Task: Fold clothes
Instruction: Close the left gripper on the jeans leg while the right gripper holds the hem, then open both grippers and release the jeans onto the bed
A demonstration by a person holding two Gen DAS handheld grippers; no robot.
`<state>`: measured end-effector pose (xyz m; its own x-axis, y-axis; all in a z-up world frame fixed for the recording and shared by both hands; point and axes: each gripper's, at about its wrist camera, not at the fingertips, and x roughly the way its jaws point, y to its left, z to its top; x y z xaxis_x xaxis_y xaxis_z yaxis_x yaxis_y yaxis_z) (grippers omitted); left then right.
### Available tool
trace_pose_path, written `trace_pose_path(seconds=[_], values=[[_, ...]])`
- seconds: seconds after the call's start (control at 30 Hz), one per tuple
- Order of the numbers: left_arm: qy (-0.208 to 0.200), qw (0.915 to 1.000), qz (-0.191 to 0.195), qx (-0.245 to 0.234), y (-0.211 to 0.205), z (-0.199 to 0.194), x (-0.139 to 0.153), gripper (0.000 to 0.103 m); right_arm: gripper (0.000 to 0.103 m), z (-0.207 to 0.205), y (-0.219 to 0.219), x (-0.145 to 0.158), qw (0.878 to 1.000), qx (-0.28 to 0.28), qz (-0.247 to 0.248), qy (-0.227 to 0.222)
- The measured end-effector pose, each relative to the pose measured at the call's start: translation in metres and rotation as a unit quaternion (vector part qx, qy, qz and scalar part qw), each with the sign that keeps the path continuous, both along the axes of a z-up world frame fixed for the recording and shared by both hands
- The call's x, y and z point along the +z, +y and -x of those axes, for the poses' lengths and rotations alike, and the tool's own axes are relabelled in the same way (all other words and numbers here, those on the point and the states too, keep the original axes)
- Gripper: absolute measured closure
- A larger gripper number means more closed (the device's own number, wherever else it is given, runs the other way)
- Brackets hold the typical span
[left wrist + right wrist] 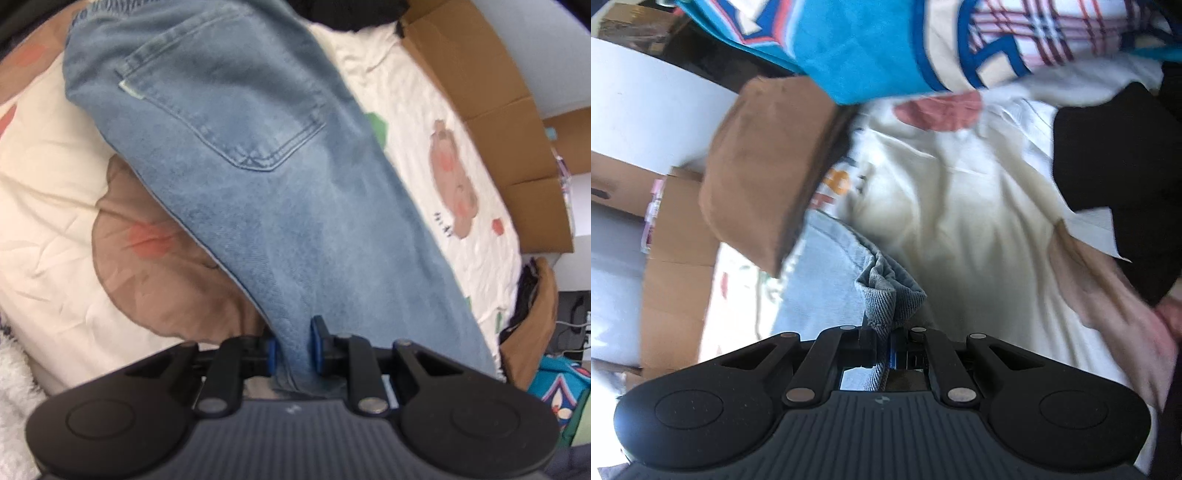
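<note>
A pair of light blue jeans [258, 177] stretches across a bed, back pocket up, in the left wrist view. My left gripper [293, 350] is shut on the jeans, its blue pads pinching the denim at the near end. In the right wrist view my right gripper [884, 343] is shut on a bunched hem of the jeans [886, 295], with the cloth sticking up from between its fingers. The rest of the jeans runs off to the left there, partly hidden under a brown cushion [764, 173].
The bed has a cream cover [51, 177] with brown and pink prints. Cardboard boxes [491, 96] line its far side. A teal patterned garment [857, 48], a plaid cloth [1045, 29] and a black garment [1119, 177] lie past the right gripper.
</note>
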<state>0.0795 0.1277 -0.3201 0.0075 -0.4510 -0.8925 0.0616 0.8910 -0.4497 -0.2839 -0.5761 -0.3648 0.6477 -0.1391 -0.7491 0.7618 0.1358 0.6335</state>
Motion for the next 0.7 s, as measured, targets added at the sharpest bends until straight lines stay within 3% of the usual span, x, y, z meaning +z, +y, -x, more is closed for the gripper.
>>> trace_pose_path(seconds=[0.1, 0.2, 0.27, 0.37, 0.53, 0.7], values=[[0.014, 0.9997, -0.02, 0.001, -0.007, -0.002, -0.013, 0.08, 0.096, -0.003, -0.003, -0.015, 1.0, 0.002, -0.02, 0.017], [0.024, 0.9994, -0.024, 0.011, -0.009, -0.001, -0.009, 0.07, 0.088, -0.006, -0.005, -0.021, 0.999, 0.013, -0.027, 0.037], [0.018, 0.9995, -0.022, 0.009, -0.009, -0.002, 0.0, 0.064, 0.076, -0.005, -0.004, -0.015, 0.999, 0.021, -0.012, 0.045], [0.001, 0.9995, -0.029, 0.012, -0.008, -0.007, 0.02, 0.064, 0.06, -0.001, -0.004, -0.002, 0.997, 0.02, 0.021, 0.067], [-0.058, 0.9974, -0.042, -0.001, -0.01, -0.02, 0.052, 0.064, 0.058, -0.003, -0.007, 0.018, 0.994, 0.039, 0.065, 0.072], [-0.11, 0.9913, -0.063, -0.035, -0.032, -0.041, 0.066, 0.061, 0.055, -0.031, -0.004, 0.038, 0.983, 0.119, 0.121, 0.064]])
